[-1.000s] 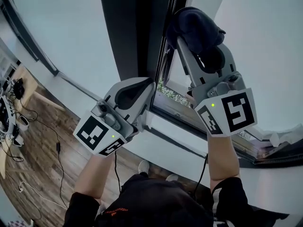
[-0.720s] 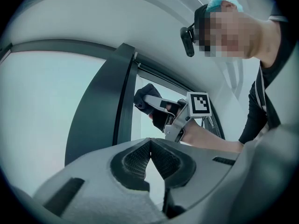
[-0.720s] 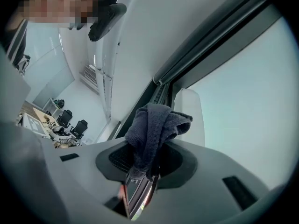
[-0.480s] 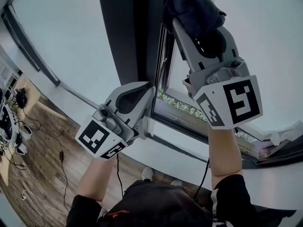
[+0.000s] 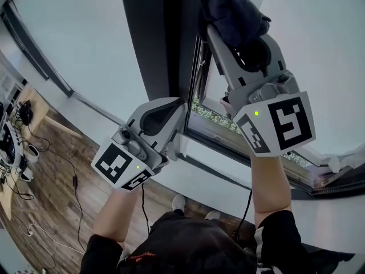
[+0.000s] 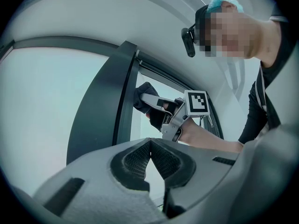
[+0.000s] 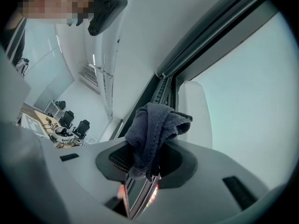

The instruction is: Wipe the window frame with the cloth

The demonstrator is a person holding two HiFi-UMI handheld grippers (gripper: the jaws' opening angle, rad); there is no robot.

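The dark window frame [image 5: 162, 44] stands upright between 2 pale panes. The right tongs [image 5: 228, 27] reach up along its right edge, and the left tongs [image 5: 178, 107] sit lower, near the foot of the same post, jaws together with nothing between them. The right tongs are clamped on a dark grey cloth [image 5: 234, 10], which bunches over their tips and lies against the frame's inner edge, high on the post, beside the narrow gap of the opened sash.
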